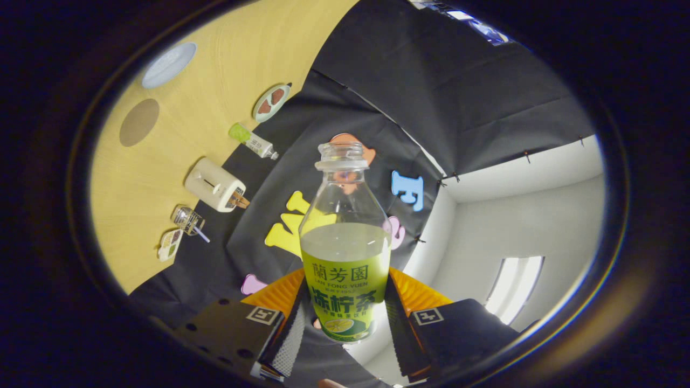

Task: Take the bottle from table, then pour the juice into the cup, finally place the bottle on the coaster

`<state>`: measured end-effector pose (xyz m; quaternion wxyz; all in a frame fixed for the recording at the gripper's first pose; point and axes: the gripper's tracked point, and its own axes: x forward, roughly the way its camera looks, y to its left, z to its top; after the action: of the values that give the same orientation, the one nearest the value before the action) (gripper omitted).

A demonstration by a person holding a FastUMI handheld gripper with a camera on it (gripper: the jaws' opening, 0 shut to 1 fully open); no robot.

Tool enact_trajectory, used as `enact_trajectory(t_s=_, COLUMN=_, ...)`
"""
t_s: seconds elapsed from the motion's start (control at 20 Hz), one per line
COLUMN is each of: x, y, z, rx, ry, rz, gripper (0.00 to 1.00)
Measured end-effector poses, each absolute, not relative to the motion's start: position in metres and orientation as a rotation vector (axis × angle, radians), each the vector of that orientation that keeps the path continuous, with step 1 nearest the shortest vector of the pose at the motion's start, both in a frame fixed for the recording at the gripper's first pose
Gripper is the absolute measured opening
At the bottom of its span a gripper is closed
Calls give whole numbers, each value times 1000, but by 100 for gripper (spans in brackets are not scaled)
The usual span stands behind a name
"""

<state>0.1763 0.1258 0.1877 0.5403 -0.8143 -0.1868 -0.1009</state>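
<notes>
My gripper (pixel 345 315) is shut on a clear juice bottle (pixel 345 242) with a green-yellow label. Both fingers (pixel 288 328) press its lower body from either side. The bottle has no cap and is about half full of pale yellow-green juice. It hangs in the air in front of the black booth wall, away from the wooden table (pixel 161 172). Far beyond the fingers to the left, a small glass cup (pixel 187 219) with a straw stands on the table. A round brown coaster (pixel 139 122) lies further along the table.
Between the cup and the coaster stands a white toaster-like box (pixel 215 185). Beside the cup lies a small palette-like tray (pixel 170 244). A small green-capped bottle (pixel 252 141), a little plate (pixel 271 102) and a pale blue dish (pixel 168 64) lie further on.
</notes>
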Motion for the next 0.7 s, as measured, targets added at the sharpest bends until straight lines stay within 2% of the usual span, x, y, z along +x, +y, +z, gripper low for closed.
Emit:
enact_trajectory(t_s=0.35, x=175, y=126, z=164, rx=-1879, ry=-410, rz=-190, gripper=75)
enact_trajectory(t_s=0.7, x=181, y=106, z=119, rx=-1646, ry=-251, rz=-98, gripper=75)
